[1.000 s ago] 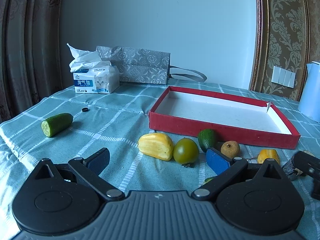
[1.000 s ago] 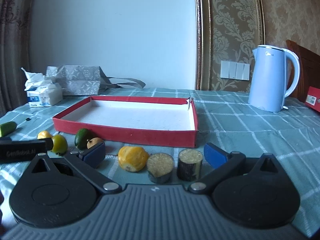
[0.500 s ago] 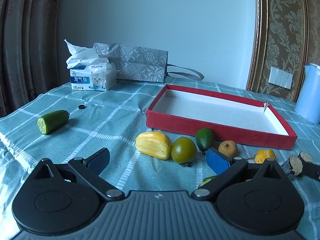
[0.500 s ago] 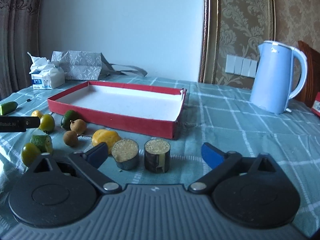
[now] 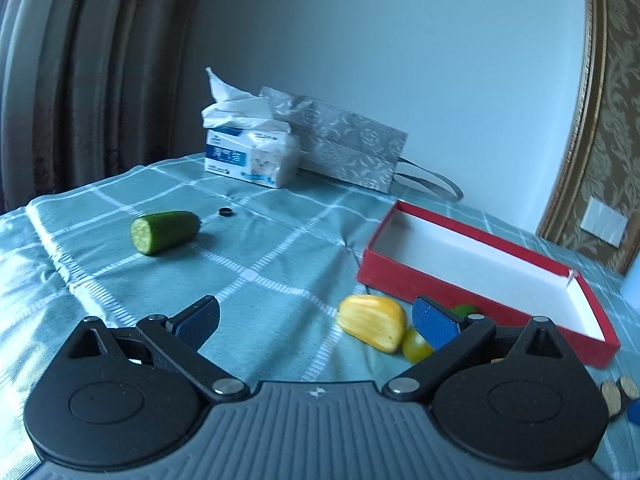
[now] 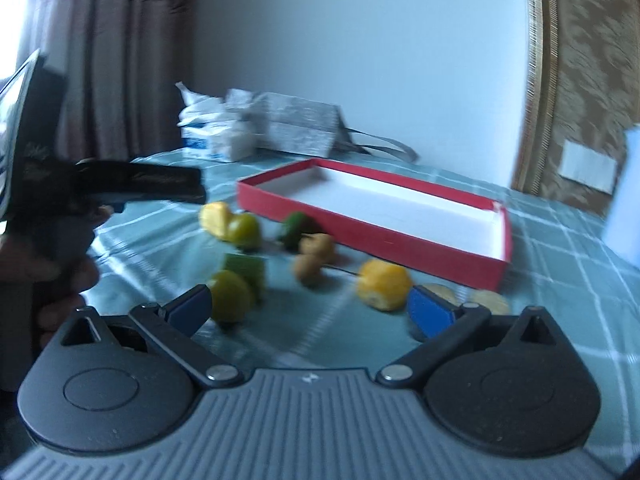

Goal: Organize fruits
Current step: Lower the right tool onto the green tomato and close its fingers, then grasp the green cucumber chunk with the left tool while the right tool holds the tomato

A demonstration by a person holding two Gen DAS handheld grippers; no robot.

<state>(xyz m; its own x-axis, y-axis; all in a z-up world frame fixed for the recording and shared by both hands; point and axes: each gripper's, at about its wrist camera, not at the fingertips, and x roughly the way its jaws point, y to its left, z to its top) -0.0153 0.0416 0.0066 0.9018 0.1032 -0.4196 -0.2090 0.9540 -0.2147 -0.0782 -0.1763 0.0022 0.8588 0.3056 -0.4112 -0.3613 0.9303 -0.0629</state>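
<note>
The left hand-held gripper (image 5: 316,322) was held spread and empty; the right hand-held gripper (image 6: 308,306) was spread too. The cucumber piece (image 5: 164,232) was seen ahead-left of the left one, well apart on the worktop (image 5: 260,240), its long axis crosswise; the red box (image 5: 480,276) was unfilled.

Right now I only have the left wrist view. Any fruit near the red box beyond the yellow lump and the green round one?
Observer: Yes. The right wrist view shows two small brown round fruits on the cloth in front of the red cardboard box.
Operator: Anything green I'm missing?
Observer: A green cube-shaped chunk, with a yellow-green round fruit just in front of it.
Operator: Right jaws?
Observer: The right gripper has its jaws open, with nothing between them.
</note>
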